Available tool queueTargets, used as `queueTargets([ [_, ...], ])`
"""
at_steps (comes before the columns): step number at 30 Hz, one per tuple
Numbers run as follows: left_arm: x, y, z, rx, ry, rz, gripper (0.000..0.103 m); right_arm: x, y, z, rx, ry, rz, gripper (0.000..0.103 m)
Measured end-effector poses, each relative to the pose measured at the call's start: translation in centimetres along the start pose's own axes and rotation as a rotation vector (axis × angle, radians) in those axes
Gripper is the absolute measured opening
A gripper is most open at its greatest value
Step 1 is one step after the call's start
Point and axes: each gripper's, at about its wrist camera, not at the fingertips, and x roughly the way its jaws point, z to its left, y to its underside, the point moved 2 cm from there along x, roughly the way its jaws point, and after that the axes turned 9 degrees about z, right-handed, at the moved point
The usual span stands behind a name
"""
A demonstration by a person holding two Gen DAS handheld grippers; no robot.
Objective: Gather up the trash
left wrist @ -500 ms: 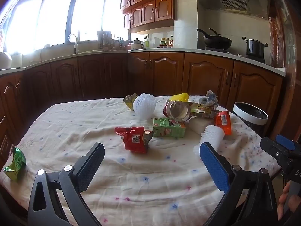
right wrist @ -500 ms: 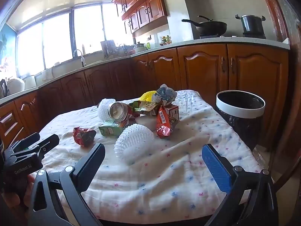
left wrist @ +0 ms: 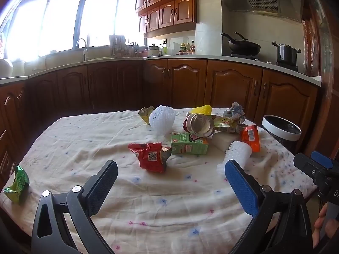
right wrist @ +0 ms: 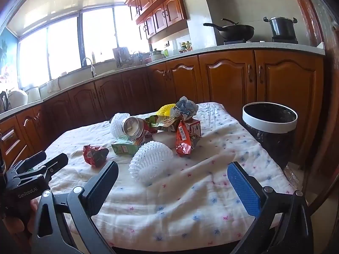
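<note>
- Trash sits heaped mid-surface: red wrapper [left wrist: 151, 157] nearest, green carton [left wrist: 189, 144] behind it.
- Bin [right wrist: 269, 117] waits off the right edge, handy for drops.
- My left tongs [left wrist: 171, 174] and right tongs [right wrist: 173, 176] hover wide, empty, ready to pick.

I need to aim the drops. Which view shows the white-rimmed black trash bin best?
The right wrist view: the white-rimmed black trash bin shows its whole rim, dark inside and side beside the cloth-covered table. The left wrist view shows only its rim and upper part behind the table edge.
</note>
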Motion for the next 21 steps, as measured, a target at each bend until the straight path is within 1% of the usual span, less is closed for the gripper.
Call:
queueTargets([
  [21,0.02,-0.08,0.2,0.004,-0.002,-0.004,0.102,-0.19,-0.18,0.26,-0.003,-0.006,-0.004,0.103],
])
